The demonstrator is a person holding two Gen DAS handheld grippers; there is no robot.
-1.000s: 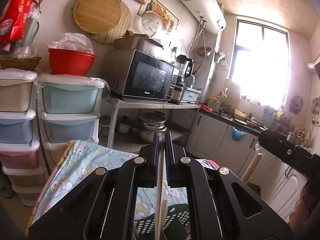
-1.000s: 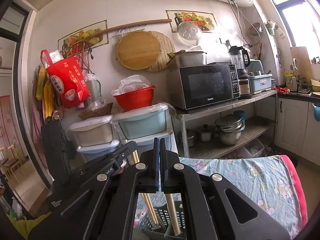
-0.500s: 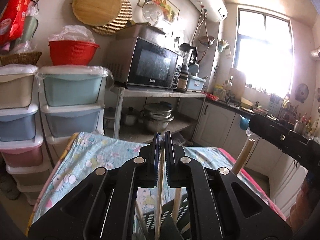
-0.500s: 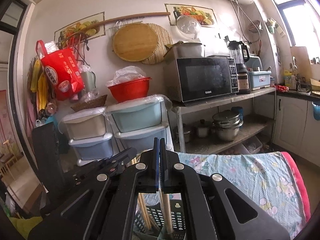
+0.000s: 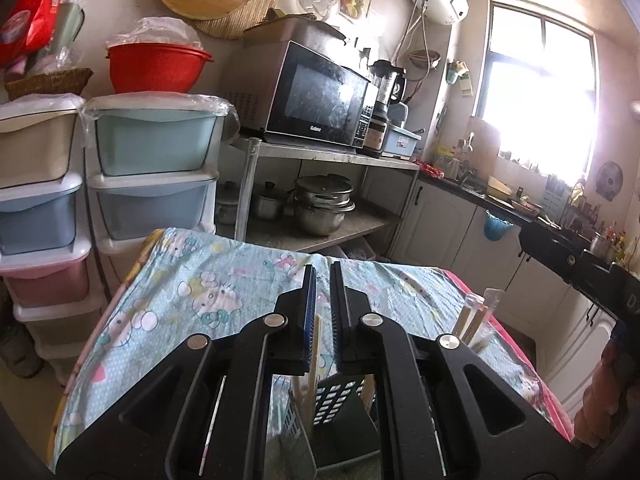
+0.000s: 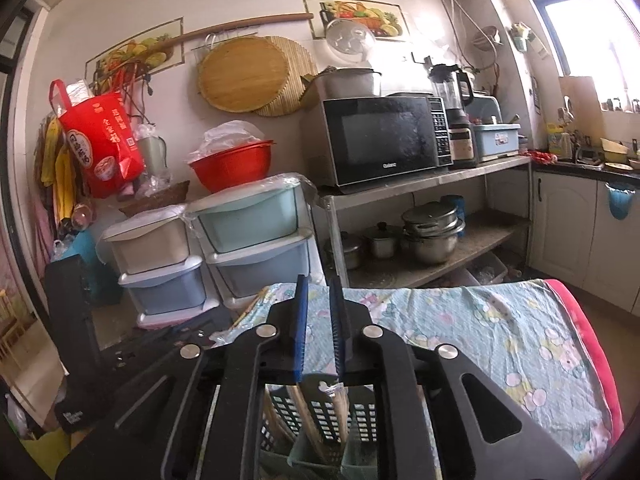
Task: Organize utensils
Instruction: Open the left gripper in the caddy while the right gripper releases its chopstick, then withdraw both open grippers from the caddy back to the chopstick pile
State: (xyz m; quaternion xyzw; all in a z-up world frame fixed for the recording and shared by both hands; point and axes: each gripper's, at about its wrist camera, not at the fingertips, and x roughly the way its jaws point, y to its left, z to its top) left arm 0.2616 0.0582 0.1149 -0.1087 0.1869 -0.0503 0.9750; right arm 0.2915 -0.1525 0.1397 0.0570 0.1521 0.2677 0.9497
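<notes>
As jaws part, grippers (image 5: 323,280) level.

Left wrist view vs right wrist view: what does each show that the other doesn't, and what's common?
Only the left wrist view shows the bright window, the other gripper's black body entering from the right, and wrapped chopsticks beneath it.

Only the right wrist view shows the whole red bag with yellow cloths beside it, and the left gripper's body low on the left.

Both show the microwave, the red basin, the drawer stacks, the pots, the cartoon-print tablecloth and the slotted utensil basket holding chopsticks below slightly parted jaws.
</notes>
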